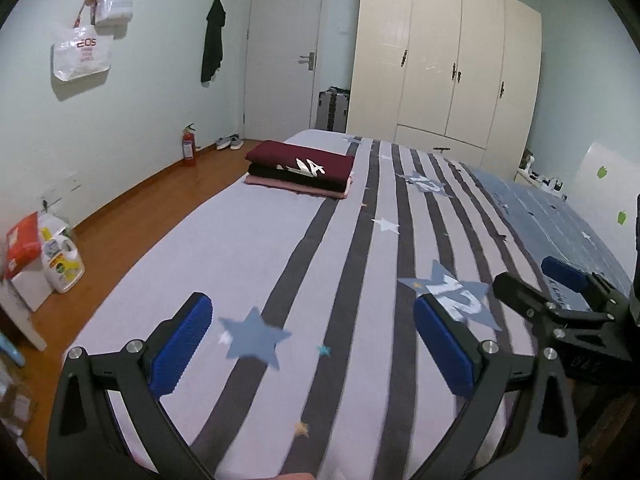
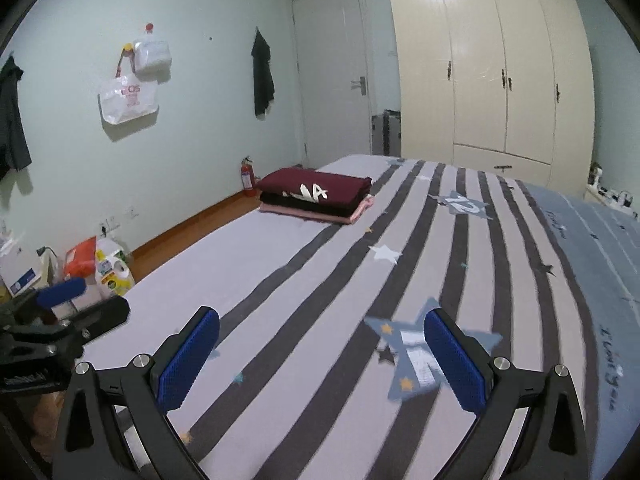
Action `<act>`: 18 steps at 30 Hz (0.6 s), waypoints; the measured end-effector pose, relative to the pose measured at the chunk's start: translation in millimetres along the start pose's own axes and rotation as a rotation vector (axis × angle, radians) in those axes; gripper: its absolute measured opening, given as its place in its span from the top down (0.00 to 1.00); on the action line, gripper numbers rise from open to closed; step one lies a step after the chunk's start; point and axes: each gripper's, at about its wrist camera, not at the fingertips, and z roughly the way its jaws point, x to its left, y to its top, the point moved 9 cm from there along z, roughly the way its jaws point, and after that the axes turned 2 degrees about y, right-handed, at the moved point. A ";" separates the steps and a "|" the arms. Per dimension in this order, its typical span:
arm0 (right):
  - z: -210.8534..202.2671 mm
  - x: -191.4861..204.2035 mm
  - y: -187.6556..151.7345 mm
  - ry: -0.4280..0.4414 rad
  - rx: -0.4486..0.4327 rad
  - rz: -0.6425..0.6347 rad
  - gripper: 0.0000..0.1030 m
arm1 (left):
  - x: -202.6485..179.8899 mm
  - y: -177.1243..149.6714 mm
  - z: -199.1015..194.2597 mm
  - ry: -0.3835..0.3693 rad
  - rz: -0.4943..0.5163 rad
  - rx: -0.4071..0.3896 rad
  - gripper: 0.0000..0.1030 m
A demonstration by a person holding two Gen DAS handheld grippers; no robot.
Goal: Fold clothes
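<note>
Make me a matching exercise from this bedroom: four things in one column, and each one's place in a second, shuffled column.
Things:
1. stack of folded clothes
2. fire extinguisher
3. white tote bag
4. detergent jug

Places:
A. hanging on the wall
B. on the floor beside a red and white box
C. on the striped bedspread
D. standing on the floor against the wall, near the door

Pairs: 1-C, 2-D, 3-A, 4-B

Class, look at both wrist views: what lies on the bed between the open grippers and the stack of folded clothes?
Only striped bedsheet with printed stars; both views show no garment between either hand-held gripper (left, right) and the folded stack.
</note>
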 end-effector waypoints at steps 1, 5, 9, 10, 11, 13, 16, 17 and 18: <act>-14.9 3.0 2.0 0.007 0.003 0.009 0.02 | -1.2 1.2 -11.4 -0.001 -0.005 0.001 0.03; -70.8 12.5 17.3 0.014 0.015 0.029 0.02 | -9.7 10.9 -67.9 -0.009 -0.028 -0.020 0.01; -126.8 24.1 32.3 0.028 -0.013 -0.022 0.02 | -23.6 23.2 -120.9 0.010 -0.031 -0.084 0.01; -138.7 26.1 35.3 0.026 -0.024 -0.035 0.02 | -26.9 24.7 -130.6 0.011 -0.030 -0.093 0.01; -150.6 27.4 37.8 0.023 -0.036 -0.046 0.02 | -30.2 26.2 -140.2 0.010 -0.029 -0.101 0.01; -171.7 28.2 41.8 0.024 -0.058 -0.062 0.02 | -34.9 29.0 -156.7 0.013 -0.024 -0.122 0.01; -193.7 28.3 43.7 0.024 -0.084 -0.070 0.02 | -36.5 29.9 -167.7 0.031 -0.019 -0.126 0.01; -197.8 26.9 43.7 0.015 -0.089 -0.074 0.02 | -37.3 30.1 -169.0 0.021 -0.018 -0.124 0.01; -200.3 25.9 44.2 0.012 -0.094 -0.075 0.02 | -38.2 30.3 -170.4 0.011 -0.018 -0.122 0.01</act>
